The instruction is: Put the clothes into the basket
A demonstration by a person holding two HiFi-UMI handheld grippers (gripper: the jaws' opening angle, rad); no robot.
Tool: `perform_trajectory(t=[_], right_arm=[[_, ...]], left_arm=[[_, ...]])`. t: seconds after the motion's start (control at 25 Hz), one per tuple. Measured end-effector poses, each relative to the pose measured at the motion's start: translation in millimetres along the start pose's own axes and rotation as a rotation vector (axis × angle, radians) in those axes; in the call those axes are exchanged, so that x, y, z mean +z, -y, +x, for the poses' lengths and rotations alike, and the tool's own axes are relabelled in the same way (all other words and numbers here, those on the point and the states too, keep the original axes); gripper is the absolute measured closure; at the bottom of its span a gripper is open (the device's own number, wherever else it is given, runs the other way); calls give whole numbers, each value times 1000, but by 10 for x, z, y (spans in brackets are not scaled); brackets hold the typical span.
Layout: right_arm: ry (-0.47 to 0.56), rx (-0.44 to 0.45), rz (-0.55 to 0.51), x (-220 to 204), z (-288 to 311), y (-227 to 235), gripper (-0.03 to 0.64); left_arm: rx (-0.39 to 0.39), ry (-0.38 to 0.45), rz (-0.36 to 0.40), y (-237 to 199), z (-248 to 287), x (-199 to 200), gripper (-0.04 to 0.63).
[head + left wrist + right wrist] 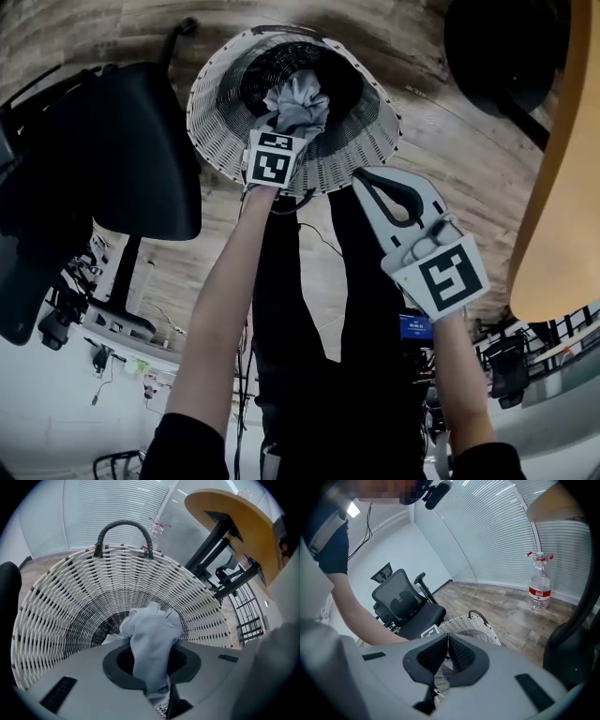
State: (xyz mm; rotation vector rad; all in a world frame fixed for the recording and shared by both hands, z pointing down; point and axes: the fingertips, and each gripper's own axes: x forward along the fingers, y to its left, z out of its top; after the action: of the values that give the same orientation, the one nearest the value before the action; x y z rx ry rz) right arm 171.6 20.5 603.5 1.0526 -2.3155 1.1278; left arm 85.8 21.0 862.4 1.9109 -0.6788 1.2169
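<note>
Nearest to us are our two forearms (220, 309), each carrying one hand-held gripper, two in all. The left hand-held gripper (284, 133) points steeply down with its jaws clamped on the one grey garment (300, 101). The garment bunches out past the jaws and sits over the mouth of the basket, in front of its inner wall; we cannot tell whether it touches the bottom. The right hand-held gripper (367, 184) has its jaws pressed together with nothing between them. It sits at the basket's near rim, apart from the garment. We count one basket (217, 112), white and woven, standing on the wooden floor (450, 159) just ahead of our black trousers (300, 300). Its walls flare outward, its dark bottom shows round the garment, and one dark handle (124, 530) arches over the far rim. To the left, one black office chair (122, 150) stands so near that its seat edge almost meets the rim, leaving little room on that side. To the right, bare floor lies between the basket and one yellow-topped table (562, 178), whose curved edge and dark legs close off that side. Farthest away, one plastic bottle (540, 581) with a red label stands on the floor before the white slatted blinds (497, 536).
</note>
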Motion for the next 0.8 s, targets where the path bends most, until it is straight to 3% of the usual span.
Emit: perform_trajectory(t=[0.36,0.64,0.8], right_arm=[[-15,7,12,-210,193,137,598],[-23,-17,30,-349,224,234,598],[-12,-26,43,-384,223,229,598]], left_arm=[[56,-11,6,-320,518,167,504],[155,-26,110,-536,791,217,505],[154,-54,133,-610,898,166,505]])
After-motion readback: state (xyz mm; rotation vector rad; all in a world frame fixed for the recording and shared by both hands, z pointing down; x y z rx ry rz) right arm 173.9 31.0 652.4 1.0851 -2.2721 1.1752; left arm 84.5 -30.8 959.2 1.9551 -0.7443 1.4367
